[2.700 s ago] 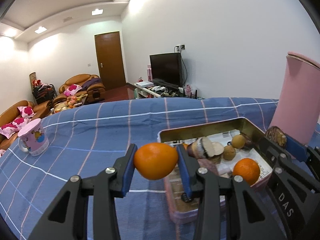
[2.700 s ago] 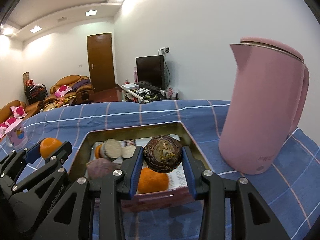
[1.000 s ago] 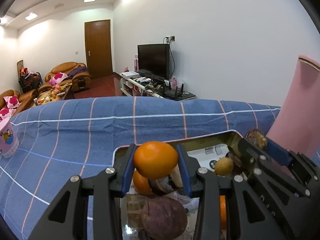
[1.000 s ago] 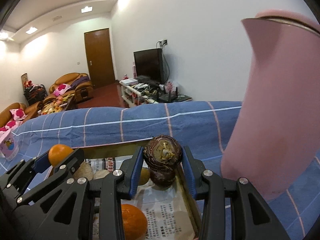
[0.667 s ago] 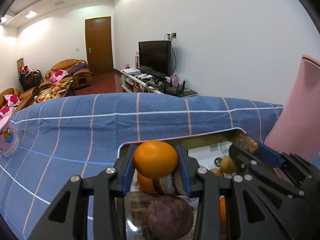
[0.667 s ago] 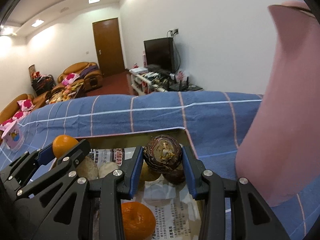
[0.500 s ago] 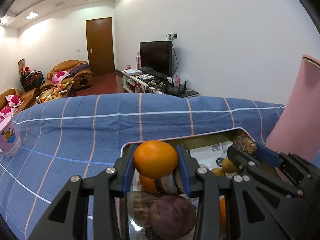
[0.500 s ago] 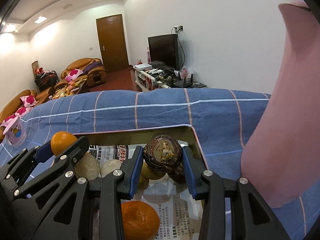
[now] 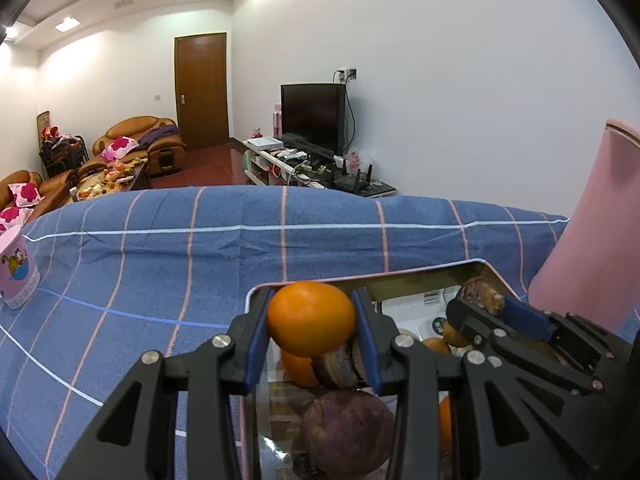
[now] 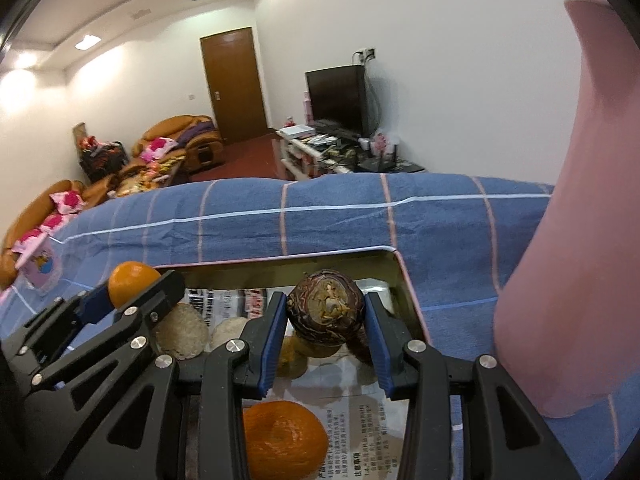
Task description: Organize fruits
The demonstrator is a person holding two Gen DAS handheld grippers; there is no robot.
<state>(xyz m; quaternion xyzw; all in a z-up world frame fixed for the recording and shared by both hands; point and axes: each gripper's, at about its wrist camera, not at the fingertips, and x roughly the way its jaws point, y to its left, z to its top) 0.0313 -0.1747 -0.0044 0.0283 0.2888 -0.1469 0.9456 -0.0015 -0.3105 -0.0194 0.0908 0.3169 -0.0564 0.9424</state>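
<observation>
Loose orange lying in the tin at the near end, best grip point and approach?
Take the loose orange across its widest middle, coming down from above. It is a squat round lying on the printed paper with its dimple up, so opposite sides give the pads even seats. The right tongs are shut on a dark mottled fruit, which must go down first.

Free room: blue checked cloth on the desk is lying bare across the left and centre of the frame. Obstacles: pink kettle is standing tall at right, just beside the tin; pink cup is sitting at far left; fruit is crowding the tin's floor.
</observation>
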